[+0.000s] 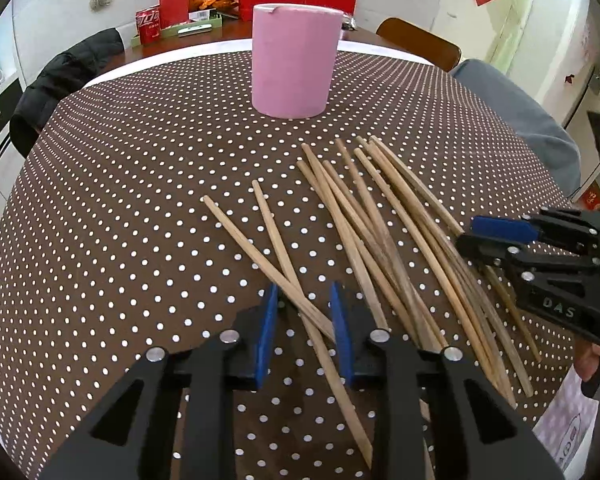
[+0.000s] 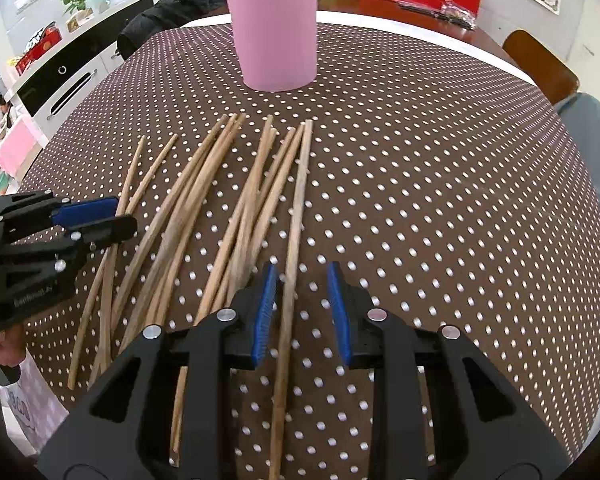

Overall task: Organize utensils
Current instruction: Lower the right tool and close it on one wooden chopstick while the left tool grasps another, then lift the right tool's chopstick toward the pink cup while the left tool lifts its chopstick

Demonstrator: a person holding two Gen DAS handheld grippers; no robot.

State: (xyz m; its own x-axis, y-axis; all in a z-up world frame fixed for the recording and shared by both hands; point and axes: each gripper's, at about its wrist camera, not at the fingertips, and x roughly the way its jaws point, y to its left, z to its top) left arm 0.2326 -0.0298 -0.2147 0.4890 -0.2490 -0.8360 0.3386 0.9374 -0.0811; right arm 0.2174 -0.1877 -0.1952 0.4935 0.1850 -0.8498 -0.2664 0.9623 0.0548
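From the left wrist camera, I see my left gripper low over a brown cloth with white dots, its blue pads parted around two crossed chopsticks without pressing them. A loose pile of wooden chopsticks lies to the right, and a pink cup stands upright farther back. From the right wrist camera, my right gripper has its jaws apart around a single chopstick at the pile's right edge; the stick lies close to the left pad, and I cannot tell if they touch.
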